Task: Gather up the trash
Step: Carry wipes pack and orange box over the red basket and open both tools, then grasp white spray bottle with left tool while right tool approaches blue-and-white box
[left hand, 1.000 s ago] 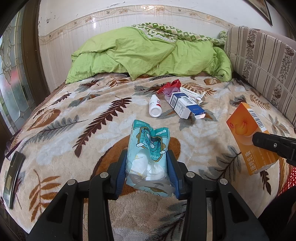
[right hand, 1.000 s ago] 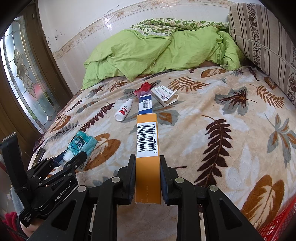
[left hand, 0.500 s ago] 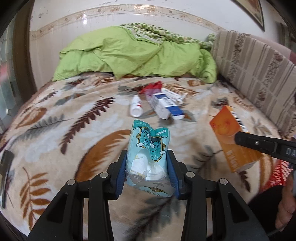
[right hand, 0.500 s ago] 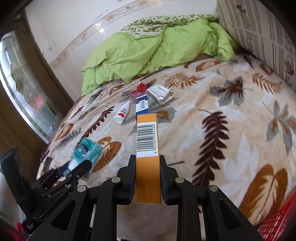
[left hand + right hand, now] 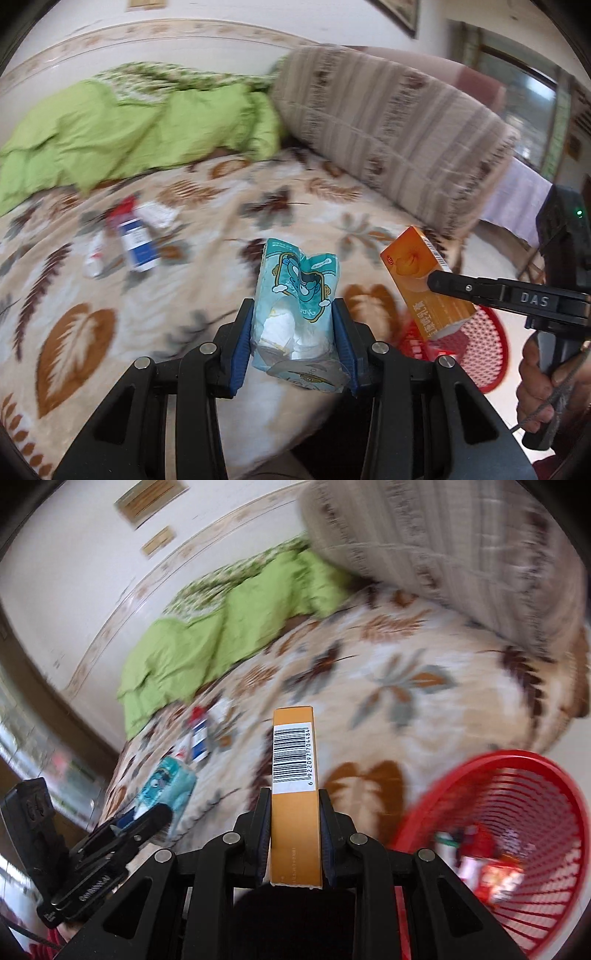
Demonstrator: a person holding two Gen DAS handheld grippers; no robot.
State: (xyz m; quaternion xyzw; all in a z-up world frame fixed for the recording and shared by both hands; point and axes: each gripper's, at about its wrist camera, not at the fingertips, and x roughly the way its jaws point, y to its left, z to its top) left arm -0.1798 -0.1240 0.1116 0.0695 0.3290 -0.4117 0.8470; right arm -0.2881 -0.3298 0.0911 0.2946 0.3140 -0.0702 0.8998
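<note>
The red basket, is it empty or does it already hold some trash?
Not empty. The right wrist view shows several blurred wrappers and small packages lying inside the red basket, near its bottom. What they are exactly cannot be told.

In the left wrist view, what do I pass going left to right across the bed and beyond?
Small white bottle → blue and white box → teal tissue pack in the left claw → orange box in the right claw → red basket.

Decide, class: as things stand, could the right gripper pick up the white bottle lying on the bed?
Probably not. The right gripper is already shut on the orange box, leaving no free jaws, and the white bottle lies far across the bed.
</note>
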